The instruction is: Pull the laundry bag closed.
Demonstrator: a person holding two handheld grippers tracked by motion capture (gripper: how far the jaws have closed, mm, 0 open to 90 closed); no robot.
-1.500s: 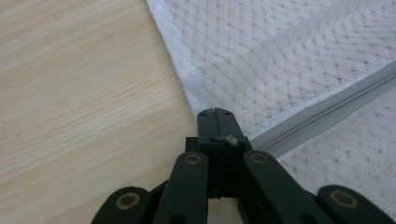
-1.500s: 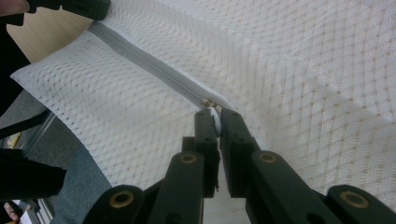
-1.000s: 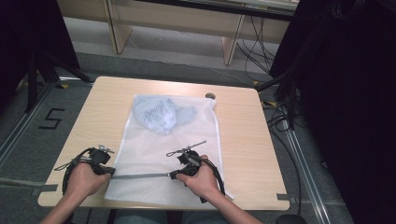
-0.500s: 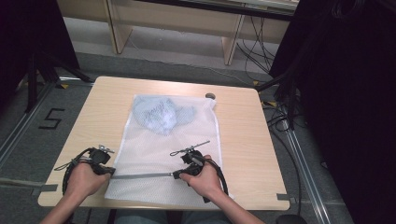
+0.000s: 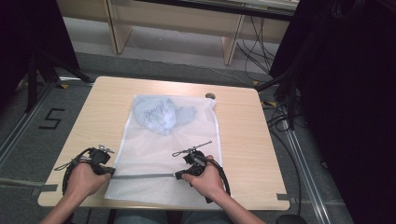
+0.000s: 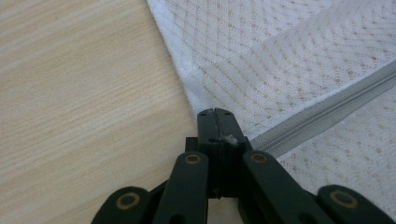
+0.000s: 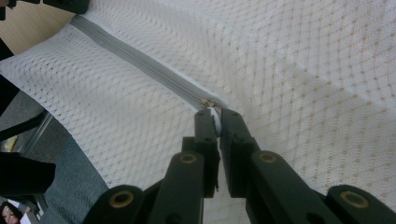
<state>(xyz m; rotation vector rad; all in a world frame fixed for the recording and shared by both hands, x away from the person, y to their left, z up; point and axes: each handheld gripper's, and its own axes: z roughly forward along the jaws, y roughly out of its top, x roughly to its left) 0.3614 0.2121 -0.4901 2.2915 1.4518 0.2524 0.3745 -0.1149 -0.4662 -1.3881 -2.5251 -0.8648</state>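
At the worktop's (image 5: 93, 107) 6 o'clock edge: mesh bag (image 5: 168, 154) flat, left claw (image 6: 217, 126) pinching the zipper (image 5: 144, 176) end, right claw (image 7: 215, 122) pinching the slider. Risk: pull tab slips or mesh snags if the left grip slackens.

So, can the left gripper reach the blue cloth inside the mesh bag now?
Probably not directly: the left gripper is shut on the mesh bag edge beside the zipper, and the blue cloth lies inside, at the far end.
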